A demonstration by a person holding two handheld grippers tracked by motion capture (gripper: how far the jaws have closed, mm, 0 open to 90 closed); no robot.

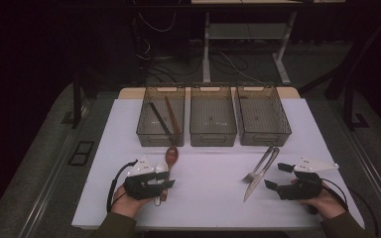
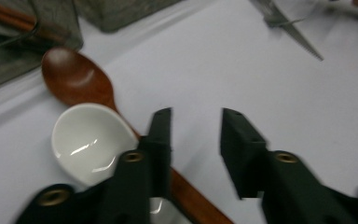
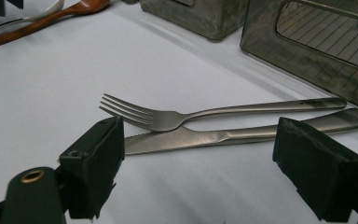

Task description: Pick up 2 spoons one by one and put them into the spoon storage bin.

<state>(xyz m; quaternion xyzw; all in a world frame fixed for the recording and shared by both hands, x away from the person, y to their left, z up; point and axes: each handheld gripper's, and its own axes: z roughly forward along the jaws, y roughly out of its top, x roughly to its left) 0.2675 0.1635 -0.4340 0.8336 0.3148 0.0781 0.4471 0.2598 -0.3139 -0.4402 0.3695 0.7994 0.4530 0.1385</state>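
- Left gripper (image 1: 164, 179): it hangs low over the near left part of the white table (image 1: 208, 198). Its jaws stand partly apart with bare tabletop between them, clamped on nothing. Seen along the jaws, the left one lies over the spoon handles while the right one stands clear of them.
- Wooden spoon (image 2: 77, 79): its long axis runs from the bowl, just before the left bin, back toward the person and under the left gripper. The handle passes beneath the left jaw, so the jaws sit slightly off to one side of it.
- White spoon (image 2: 86, 142): its ceramic bowl faces up, touching the wooden spoon's handle on the side away from the jaw gap.
- Left bin (image 1: 160, 115): it holds a dark chopstick and a brown chopstick, laid lengthwise and meeting near the front wall.
- Middle bin (image 1: 213, 116): nothing shows inside.
- Right bin (image 1: 262, 116): nothing shows inside.
- Fork (image 3: 177, 116) and knife (image 3: 205, 137): they lie side by side and touching, handles toward the right bin, tines and blade tip toward the person.
- Right gripper (image 3: 198, 158): the nearer gripper to the fork and knife. Its jaws are spread wide and empty, the two pieces running crosswise just beyond the gap, not yet between the pads.
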